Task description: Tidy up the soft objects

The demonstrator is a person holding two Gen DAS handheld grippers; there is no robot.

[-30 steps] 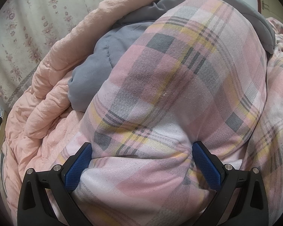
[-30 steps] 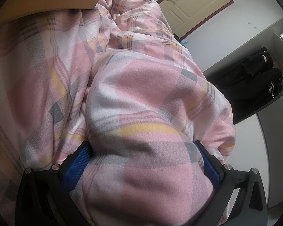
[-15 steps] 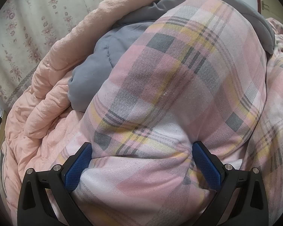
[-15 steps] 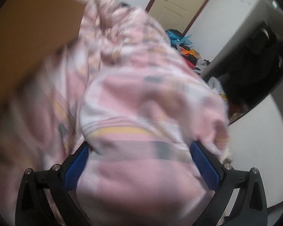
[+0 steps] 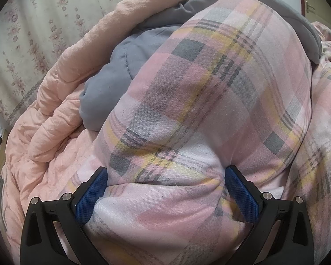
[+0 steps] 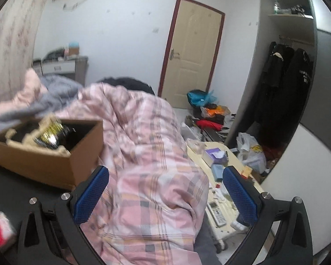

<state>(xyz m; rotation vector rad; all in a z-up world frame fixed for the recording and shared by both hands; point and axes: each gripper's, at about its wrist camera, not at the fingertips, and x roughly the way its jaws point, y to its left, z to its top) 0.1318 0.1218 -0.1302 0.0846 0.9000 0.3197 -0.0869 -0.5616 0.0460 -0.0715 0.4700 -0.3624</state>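
Pink plaid quilt [image 5: 198, 114] fills centre frame in my left view, its long axis running up-right away from me. My left gripper [image 5: 165, 190] pinches a thick fold; my right gripper [image 6: 165, 192] stands spread, the quilt [image 6: 143, 154] lying loose between its pads.

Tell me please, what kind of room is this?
Most likely a lived-in bedroom. Thick bedding is piled up, a plaid quilt over a peach comforter, dark coats hang in an open wardrobe, and there is an interior door.
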